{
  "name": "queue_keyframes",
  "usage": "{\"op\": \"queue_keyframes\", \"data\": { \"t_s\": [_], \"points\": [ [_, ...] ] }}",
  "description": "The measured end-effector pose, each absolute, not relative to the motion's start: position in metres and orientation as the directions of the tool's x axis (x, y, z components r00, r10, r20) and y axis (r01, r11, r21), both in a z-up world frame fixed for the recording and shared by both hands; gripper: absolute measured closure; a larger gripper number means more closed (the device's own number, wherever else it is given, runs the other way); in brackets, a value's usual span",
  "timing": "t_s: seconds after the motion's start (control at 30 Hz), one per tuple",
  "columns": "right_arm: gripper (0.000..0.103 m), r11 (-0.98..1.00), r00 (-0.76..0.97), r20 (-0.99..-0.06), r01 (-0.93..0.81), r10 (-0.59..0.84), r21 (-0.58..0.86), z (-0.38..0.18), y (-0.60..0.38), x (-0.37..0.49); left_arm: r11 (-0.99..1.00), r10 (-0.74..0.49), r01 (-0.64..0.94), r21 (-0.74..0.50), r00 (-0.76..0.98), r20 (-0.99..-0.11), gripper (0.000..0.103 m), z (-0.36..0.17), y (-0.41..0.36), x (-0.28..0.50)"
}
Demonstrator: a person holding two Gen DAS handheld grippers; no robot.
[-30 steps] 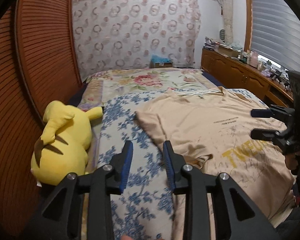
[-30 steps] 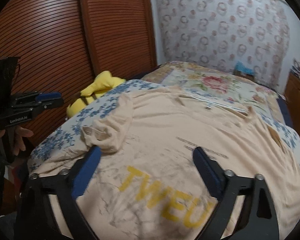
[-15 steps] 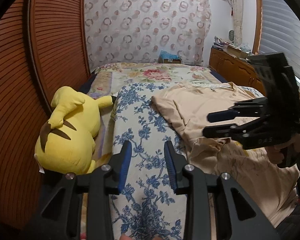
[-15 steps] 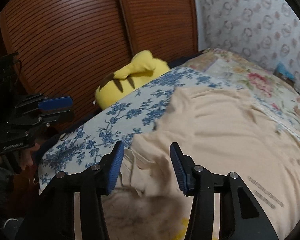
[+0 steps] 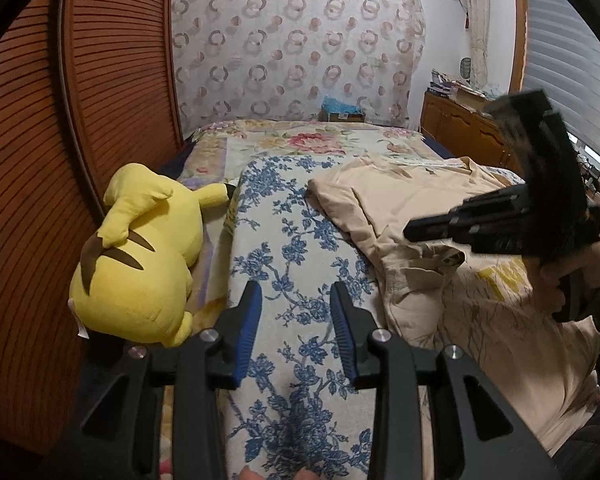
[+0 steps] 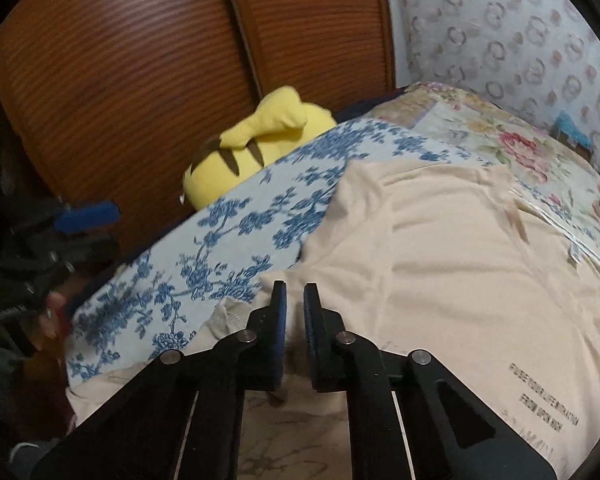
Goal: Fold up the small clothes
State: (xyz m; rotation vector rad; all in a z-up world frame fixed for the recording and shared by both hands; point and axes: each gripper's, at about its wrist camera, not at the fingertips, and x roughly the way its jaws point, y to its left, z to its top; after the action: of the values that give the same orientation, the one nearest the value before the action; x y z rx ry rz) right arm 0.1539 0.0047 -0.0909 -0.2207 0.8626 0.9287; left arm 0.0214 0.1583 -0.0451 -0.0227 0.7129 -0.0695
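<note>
Currently the beige T-shirt (image 6: pixel 440 248) is lying spread on the bed, covering the right part of the blue-floral sheet (image 5: pixel 296 248) as the left wrist cam sees it. Dark print lines showing near its lower right in the right wrist view; yellow lettering partly visible in the left wrist view. One sleeve is bunching up w/ wrinkles at the shirt's edge nearest the floral sheet.

R gripper (image 6: pixel 295 300) is sitting low over that sleeve edge, pointing down at the fabric. Jaws have just been closing and are now standing narrow, near together, only a thin slit between the blue pads. Fabric is lying right under and around the tips; whether cloth is actually pinched between the pads can't be told from either view. In the left wrist cam the same gripper is appearing blurred, a hand (image 5: pixel 568 276) wrapping its handle.

L gripper (image 5: pixel 296 320) is hovering over bare floral sheet, just beside the shirt's edge, not touching the shirt. Jaws partway apart, nothing between them but sheet below.

Yellow plush toy (image 5: pixel 140 256) is lying beside the sheet, against the slatted wooden doors (image 5: pixel 60 160). Pink-floral quilt (image 5: pixel 312 140) is covering the far end of the bed. Ring-patterned curtain (image 5: pixel 296 48) hanging behind. Wooden cabinet (image 5: pixel 468 128) standing at right w/ clutter on top.
</note>
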Motion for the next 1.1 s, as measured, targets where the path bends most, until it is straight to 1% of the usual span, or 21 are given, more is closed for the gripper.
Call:
{"op": "queue_keyframes", "data": {
  "t_s": [0.13, 0.27, 0.3, 0.33, 0.37, 0.47, 0.63, 0.7, 0.77, 0.83, 0.97, 1.1],
  "points": [
    [0.100, 0.623, 0.337, -0.711, -0.761, 0.617, 0.180, -0.080, -0.009, 0.156, 0.996, -0.089, 0.068, -0.058, 0.745, -0.661, 0.069, -0.050, 0.151, 0.025],
    [0.099, 0.599, 0.323, -0.698, -0.778, 0.640, 0.189, -0.074, -0.006, 0.154, 0.996, -0.093, 0.080, -0.050, 0.726, -0.681, 0.069, -0.057, 0.146, 0.031],
    [0.096, 0.594, 0.317, -0.699, -0.782, 0.641, 0.189, -0.075, -0.003, 0.154, 0.996, -0.088, 0.080, -0.044, 0.717, -0.692, 0.069, -0.060, 0.145, 0.033],
    [0.087, 0.592, 0.319, -0.704, -0.786, 0.634, 0.178, -0.077, 0.002, 0.153, 0.996, -0.085, 0.079, -0.041, 0.710, -0.699, 0.069, -0.062, 0.145, 0.035],
    [0.083, 0.588, 0.316, -0.713, -0.791, 0.626, 0.166, -0.080, 0.008, 0.152, 0.996, -0.080, 0.077, -0.036, 0.703, -0.707, 0.069, -0.066, 0.145, 0.036],
    [0.083, 0.561, 0.280, -0.744, -0.814, 0.607, 0.152, -0.091, 0.025, 0.148, 0.997, -0.073, 0.077, -0.028, 0.682, -0.728, 0.069, -0.074, 0.145, 0.038],
    [0.083, 0.542, 0.254, -0.786, -0.832, 0.563, 0.120, -0.109, 0.043, 0.147, 0.997, -0.072, 0.074, -0.030, 0.676, -0.733, 0.068, -0.079, 0.146, 0.036],
    [0.084, 0.544, 0.255, -0.802, -0.833, 0.540, 0.101, -0.115, 0.046, 0.148, 0.997, -0.077, 0.075, -0.035, 0.677, -0.732, 0.068, -0.079, 0.147, 0.036],
    [0.096, 0.539, 0.254, -0.799, -0.836, 0.545, 0.102, -0.115, 0.044, 0.149, 0.996, -0.080, 0.077, -0.038, 0.677, -0.732, 0.068, -0.080, 0.148, 0.036],
    [0.100, 0.543, 0.255, -0.783, -0.830, 0.567, 0.122, -0.111, 0.037, 0.150, 0.996, -0.082, 0.078, -0.040, 0.676, -0.732, 0.068, -0.080, 0.148, 0.036],
    [0.101, 0.582, 0.300, -0.735, -0.798, 0.608, 0.156, -0.095, 0.015, 0.153, 0.996, -0.085, 0.081, -0.041, 0.672, -0.735, 0.068, -0.082, 0.147, 0.038],
    [0.101, 0.642, 0.373, -0.708, -0.753, 0.600, 0.147, -0.080, -0.011, 0.156, 0.995, -0.091, 0.085, -0.045, 0.671, -0.736, 0.068, -0.082, 0.145, 0.038]
  ]
}}
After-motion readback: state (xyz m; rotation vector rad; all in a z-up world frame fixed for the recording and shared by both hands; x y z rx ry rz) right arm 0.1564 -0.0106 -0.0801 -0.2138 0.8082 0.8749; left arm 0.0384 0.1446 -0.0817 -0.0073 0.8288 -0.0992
